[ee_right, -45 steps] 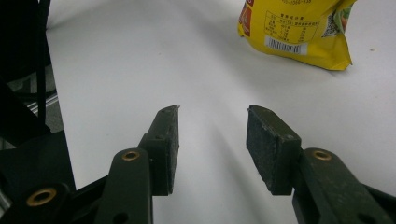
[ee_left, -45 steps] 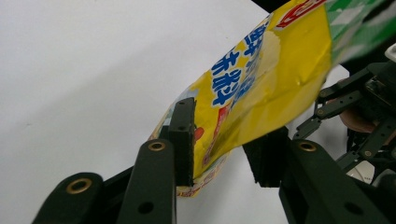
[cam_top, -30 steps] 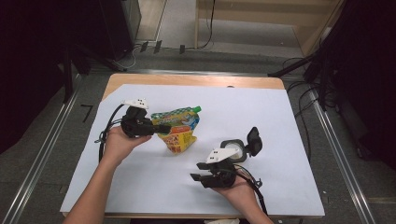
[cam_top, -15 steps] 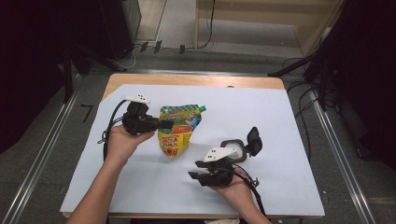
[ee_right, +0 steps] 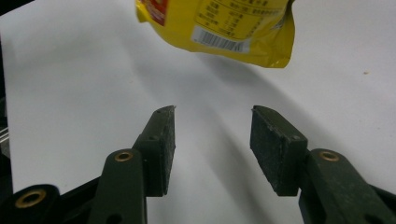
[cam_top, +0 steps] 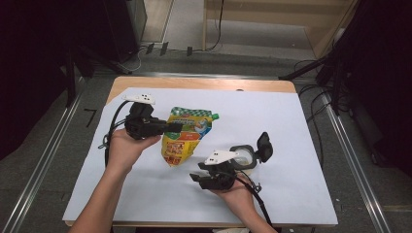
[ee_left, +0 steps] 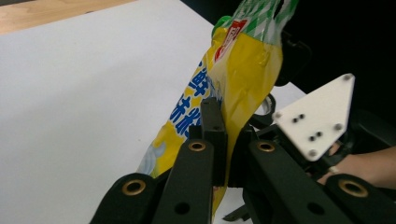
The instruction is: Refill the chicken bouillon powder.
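The left gripper (cam_top: 172, 127) has its jaws clamped tight on the pouch (cam_top: 187, 136) — a yellow refill bag with a green checked top and a green cap at its upper corner. In the high view the pouch hangs from that grip over the white sheet (cam_top: 291, 126) on the table, its top edge level with the gripper and its lower corner pointing down toward the sheet, just left of centre. Whether that corner touches the sheet I cannot tell.

From the left gripper view, the two black jaws meet on the pouch's (ee_left: 233, 88) side edge, the foil creased where the pads bite, blue print running down its face. Behind it shows the right gripper's white three-cornered plate (ee_left: 317, 116) and part of a hand (ee_left: 359, 165).

Over to the right gripper (cam_top: 197, 178) — it sits low near the front of the table, held in the right hand (cam_top: 238, 191), pointing left, near the pouch's lower end but apart from it. Its jaws stand open with nothing between them: in the right gripper view the two pads (ee_right: 161, 149) frame bare white sheet, and the pouch's (ee_right: 219, 28) bottom, barcode showing, hangs beyond the tips — clear of them. A dark shadow lies on the sheet under the pouch.
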The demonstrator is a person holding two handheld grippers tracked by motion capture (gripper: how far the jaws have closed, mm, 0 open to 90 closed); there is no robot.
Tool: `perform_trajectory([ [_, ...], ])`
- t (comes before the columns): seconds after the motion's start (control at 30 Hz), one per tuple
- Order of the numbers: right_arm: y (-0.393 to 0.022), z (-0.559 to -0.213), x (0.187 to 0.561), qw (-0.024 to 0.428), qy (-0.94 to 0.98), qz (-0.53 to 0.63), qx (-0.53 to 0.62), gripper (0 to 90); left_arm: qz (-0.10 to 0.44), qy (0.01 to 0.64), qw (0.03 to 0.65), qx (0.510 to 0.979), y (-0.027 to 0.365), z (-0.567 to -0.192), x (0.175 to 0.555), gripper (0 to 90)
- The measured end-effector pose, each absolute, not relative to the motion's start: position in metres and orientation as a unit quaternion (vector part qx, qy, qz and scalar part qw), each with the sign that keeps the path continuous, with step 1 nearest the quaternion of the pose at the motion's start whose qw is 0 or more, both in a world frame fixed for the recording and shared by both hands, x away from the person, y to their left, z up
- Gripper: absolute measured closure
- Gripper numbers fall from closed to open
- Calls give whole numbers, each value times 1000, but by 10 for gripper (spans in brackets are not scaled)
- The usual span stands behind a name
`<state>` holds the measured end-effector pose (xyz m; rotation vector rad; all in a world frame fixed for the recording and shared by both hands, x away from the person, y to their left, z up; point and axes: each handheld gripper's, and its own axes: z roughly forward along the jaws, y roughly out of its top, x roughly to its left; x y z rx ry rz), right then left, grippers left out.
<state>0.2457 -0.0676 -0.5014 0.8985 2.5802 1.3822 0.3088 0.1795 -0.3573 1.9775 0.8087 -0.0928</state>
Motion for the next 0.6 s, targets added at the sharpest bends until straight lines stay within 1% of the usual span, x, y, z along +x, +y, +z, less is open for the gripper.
perform_trajectory([
  [0.13,-67,-504,248,39,844,445,297,518,-51,323,480,814,175,-352,304,900],
  [0.3,-63,-508,248,44,848,437,296,546,-60,315,484,814,171,-345,298,900],
  [0.47,-58,-510,247,19,848,424,318,564,-69,308,488,814,170,-339,292,900],
  [0.6,-55,-512,247,27,844,428,322,569,-78,304,490,814,169,-336,288,900],
])
